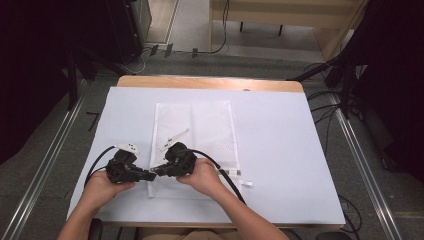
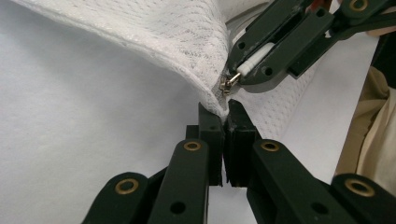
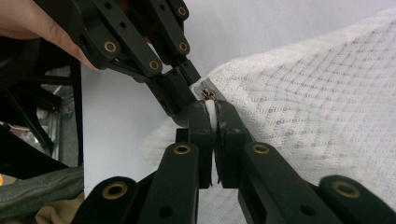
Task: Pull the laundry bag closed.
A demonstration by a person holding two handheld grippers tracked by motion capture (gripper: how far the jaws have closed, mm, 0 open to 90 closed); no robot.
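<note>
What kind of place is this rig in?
Probably a lab or recording room: a table under a white cover, rails on the grey floor, loose cables, dark stands around.

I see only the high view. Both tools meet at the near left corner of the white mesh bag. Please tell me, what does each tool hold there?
Observer: In the left gripper view, the left tool is shut on the edge of the mesh bag, at its corner.
Operator: And the right one?
Observer: The right tool is shut on a white zipper pull, with the small metal slider just beyond its tips.
Operator: Is the bag flat on the table there?
Observer: No. The left gripper view shows that corner lifted off the white table, so the mesh rises toward the two tools.
</note>
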